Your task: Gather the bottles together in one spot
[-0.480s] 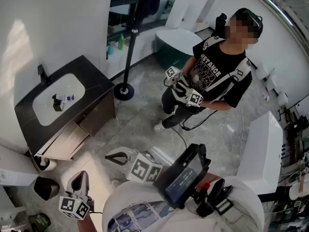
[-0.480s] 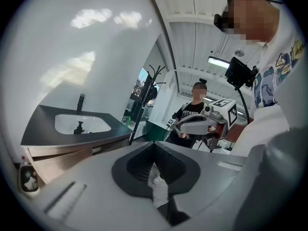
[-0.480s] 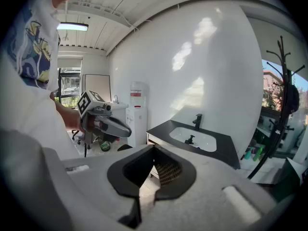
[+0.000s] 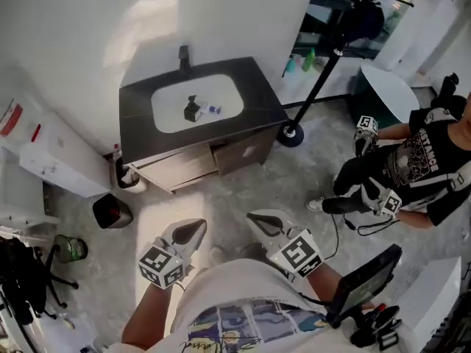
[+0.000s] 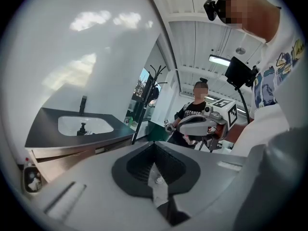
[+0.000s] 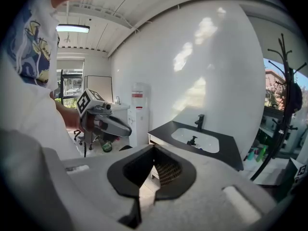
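While both shut empty, well short of upright pump bottle [image 4: 192,109] in sink [image 4: 169,101] — left gripper [image 4: 200,226] nearer than right gripper [image 4: 252,217].

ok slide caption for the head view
Both shut and empty, left gripper and right gripper face a dark vanity whose sink holds a pump bottle; another person stands right.

Tiny unidentifiable items [image 4: 213,109] in the sink [image 4: 173,94]; second person [image 4: 419,169] half beyond right edge
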`<state>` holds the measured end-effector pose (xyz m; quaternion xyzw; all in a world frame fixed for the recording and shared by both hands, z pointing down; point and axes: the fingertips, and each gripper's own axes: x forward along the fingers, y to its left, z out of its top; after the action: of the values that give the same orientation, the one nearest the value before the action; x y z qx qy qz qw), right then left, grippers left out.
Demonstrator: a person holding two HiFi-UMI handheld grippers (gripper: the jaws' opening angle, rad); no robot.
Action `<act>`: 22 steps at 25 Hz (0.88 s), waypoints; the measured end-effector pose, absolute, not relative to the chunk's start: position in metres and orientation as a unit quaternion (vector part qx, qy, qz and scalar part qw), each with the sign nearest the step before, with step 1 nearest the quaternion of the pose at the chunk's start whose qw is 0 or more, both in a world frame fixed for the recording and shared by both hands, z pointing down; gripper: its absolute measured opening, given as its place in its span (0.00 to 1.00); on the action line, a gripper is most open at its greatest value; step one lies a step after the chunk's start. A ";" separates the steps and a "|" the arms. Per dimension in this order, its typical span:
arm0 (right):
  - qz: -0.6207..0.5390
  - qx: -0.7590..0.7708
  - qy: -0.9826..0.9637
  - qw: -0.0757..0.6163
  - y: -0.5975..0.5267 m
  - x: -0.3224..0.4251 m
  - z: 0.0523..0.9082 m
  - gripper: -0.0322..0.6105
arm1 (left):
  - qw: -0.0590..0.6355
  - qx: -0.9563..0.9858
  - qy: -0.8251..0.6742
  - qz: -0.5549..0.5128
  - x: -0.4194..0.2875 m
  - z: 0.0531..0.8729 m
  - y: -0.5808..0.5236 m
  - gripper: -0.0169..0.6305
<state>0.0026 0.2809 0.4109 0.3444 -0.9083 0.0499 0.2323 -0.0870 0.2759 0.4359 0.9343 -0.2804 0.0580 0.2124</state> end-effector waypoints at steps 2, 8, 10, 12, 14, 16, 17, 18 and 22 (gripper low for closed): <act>0.047 0.340 -0.911 0.228 0.275 -0.003 0.410 0.05 | 0.208 0.933 -0.288 0.058 -0.094 0.434 0.271 0.03; 0.052 0.347 -0.909 0.226 0.259 -0.005 0.409 0.05 | 0.212 0.927 -0.305 0.052 -0.105 0.432 0.262 0.03; 0.060 0.349 -0.907 0.227 0.260 -0.004 0.414 0.05 | 0.218 0.924 -0.310 0.055 -0.106 0.438 0.263 0.03; 0.064 0.352 -0.907 0.221 0.255 -0.003 0.414 0.05 | 0.218 0.923 -0.313 0.058 -0.106 0.442 0.258 0.03; 0.068 0.358 -0.905 0.218 0.251 0.003 0.415 0.06 | 0.220 0.922 -0.312 0.061 -0.102 0.445 0.252 0.03; 0.073 0.364 -0.903 0.219 0.242 0.009 0.417 0.07 | 0.221 0.921 -0.313 0.063 -0.099 0.447 0.241 0.03; 0.075 0.365 -0.902 0.218 0.233 0.012 0.417 0.08 | 0.219 0.921 -0.315 0.064 -0.097 0.447 0.231 0.03; 0.076 0.366 -0.902 0.216 0.224 0.015 0.416 0.09 | 0.216 0.921 -0.318 0.065 -0.095 0.446 0.220 0.03; 0.088 0.360 -0.904 0.214 0.187 0.029 0.421 0.10 | 0.218 0.916 -0.328 0.074 -0.082 0.448 0.178 0.07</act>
<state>0.0294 0.1871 0.4208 0.3596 -0.9040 0.0877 0.2139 -0.0816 0.1783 0.4482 0.9163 -0.3280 0.0736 0.2177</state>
